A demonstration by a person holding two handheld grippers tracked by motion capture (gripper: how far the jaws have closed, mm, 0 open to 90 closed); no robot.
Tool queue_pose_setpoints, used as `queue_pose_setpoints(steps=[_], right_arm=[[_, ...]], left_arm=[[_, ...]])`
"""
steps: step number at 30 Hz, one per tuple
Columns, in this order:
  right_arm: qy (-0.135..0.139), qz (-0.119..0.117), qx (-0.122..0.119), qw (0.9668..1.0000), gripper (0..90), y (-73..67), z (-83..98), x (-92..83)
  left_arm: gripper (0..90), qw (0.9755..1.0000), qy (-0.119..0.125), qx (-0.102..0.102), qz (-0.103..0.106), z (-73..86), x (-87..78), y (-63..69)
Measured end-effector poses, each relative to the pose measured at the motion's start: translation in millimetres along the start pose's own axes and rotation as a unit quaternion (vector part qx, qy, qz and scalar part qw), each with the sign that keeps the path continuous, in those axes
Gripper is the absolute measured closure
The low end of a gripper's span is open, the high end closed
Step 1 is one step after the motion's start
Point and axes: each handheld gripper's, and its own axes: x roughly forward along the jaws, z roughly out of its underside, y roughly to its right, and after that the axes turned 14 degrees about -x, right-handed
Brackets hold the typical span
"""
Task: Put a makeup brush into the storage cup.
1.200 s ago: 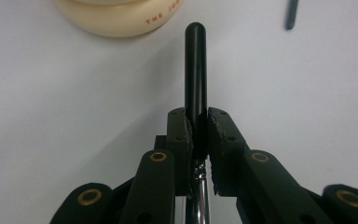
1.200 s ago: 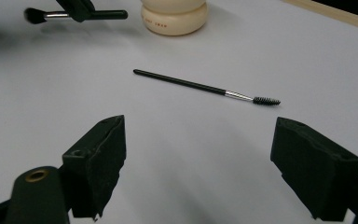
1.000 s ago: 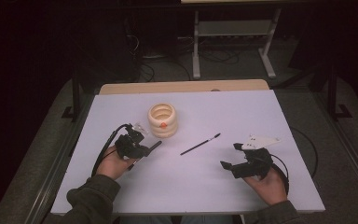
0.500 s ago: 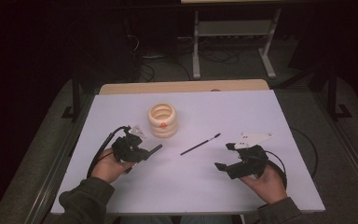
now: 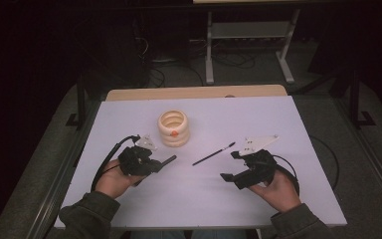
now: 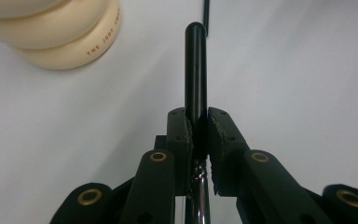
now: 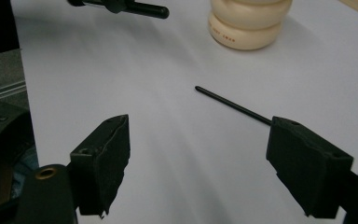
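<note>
Left claw (image 5: 165, 161) clamped on a black tube (image 6: 196, 70), cream rings (image 5: 173, 128) just beyond on the counter (image 5: 278, 124). Right claw (image 7: 198, 163) spread wide, just been narrowing slightly, nothing between. Thin wand (image 7: 233, 106) flat ahead of it, untouched.

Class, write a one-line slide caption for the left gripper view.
Left gripper jaws clamp a black cylindrical tube above the white table, beside a cream ring stack.

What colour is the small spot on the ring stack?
Orange, on the cream ring stack; the high view shows it best.
</note>
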Motion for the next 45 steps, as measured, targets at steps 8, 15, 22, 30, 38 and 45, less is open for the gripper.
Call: queue_pose_setpoints(steps=[8, 15, 22, 30, 38, 45], right_arm=[[-0.010, -0.024, -0.022, 0.9994, 22.2, 2.2, -20.3, 7.8], [-0.017, -0.048, -0.039, 0.9979, 22.5, 1.6, -33.9, 17.4], [-0.021, -0.070, -0.059, 0.9956, 25.7, -2.8, -43.3, 25.9], [-0.028, -0.102, -0.096, 0.9898, 29.8, -5.3, -47.6, 39.6], [-0.033, -0.139, -0.109, 0.9838, 39.2, -7.1, -50.3, 49.2], [-0.041, -0.174, -0.123, 0.9761, 51.9, -13.9, -50.3, 55.7]], left_arm=[[79.7, 0.9996, 0.000, 0.026, 0.007, -0.2, -4.0, 8.9], [79.7, 0.9985, 0.003, 0.055, 0.009, -2.1, -3.4, 23.2], [79.7, 0.9960, 0.003, 0.083, 0.032, -4.0, -2.5, 37.5], [79.7, 0.9906, -0.013, 0.127, 0.050, -7.5, 0.5, 53.5], [79.7, 0.9847, -0.002, 0.164, 0.060, -8.9, 4.6, 67.9], [79.7, 0.9798, -0.005, 0.188, 0.067, -8.1, 5.5, 76.0]])
